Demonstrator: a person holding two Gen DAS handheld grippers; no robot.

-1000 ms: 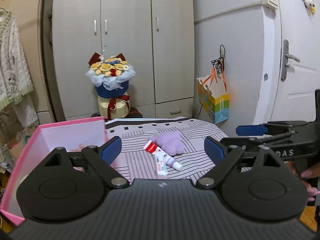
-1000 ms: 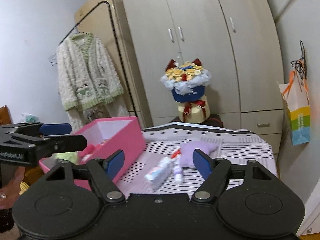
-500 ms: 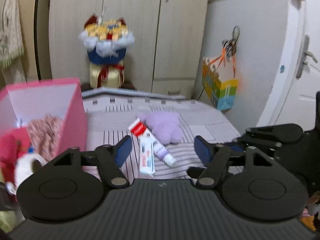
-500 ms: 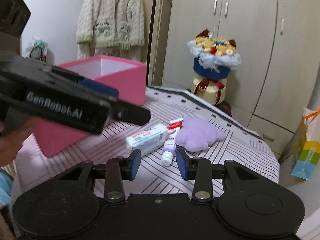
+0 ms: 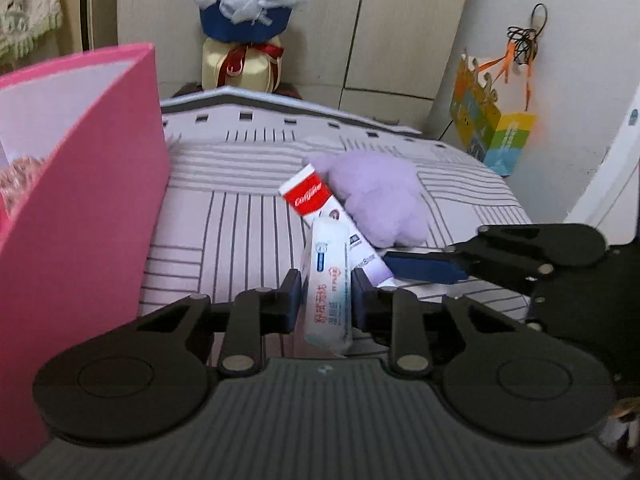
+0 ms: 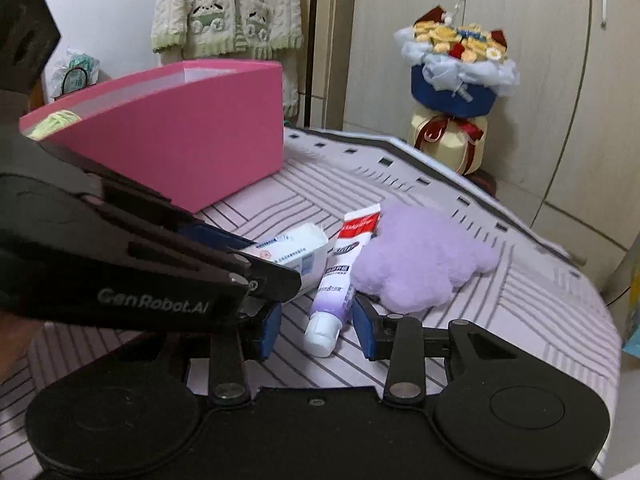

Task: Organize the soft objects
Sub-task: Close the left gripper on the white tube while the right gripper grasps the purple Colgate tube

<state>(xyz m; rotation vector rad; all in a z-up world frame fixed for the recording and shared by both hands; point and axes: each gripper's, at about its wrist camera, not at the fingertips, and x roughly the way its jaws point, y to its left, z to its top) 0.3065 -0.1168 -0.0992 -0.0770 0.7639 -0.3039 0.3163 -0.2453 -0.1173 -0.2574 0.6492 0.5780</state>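
A white tissue pack (image 5: 328, 288) lies on the striped bed, and my left gripper (image 5: 325, 302) is shut on it, one pad on each side. It also shows in the right wrist view (image 6: 294, 250). A red-and-purple toothpaste tube (image 6: 340, 276) lies beside it; my right gripper (image 6: 316, 324) sits around its cap end with a gap on both sides, open. A purple plush (image 6: 420, 260) rests just behind the tube. The pink box (image 6: 180, 136) stands at the left with soft things inside.
A flower bouquet (image 6: 456, 92) stands beyond the bed in front of the wardrobe. A knit cardigan (image 6: 228, 4) hangs at the back left. A colourful paper bag (image 5: 492, 128) hangs on the wall at the right. The bed's far edge drops off behind the plush.
Both grippers have dropped down and forward to the bed. The left jaws closed onto the tissue pack. The right jaws narrowed and came around the toothpaste tube.
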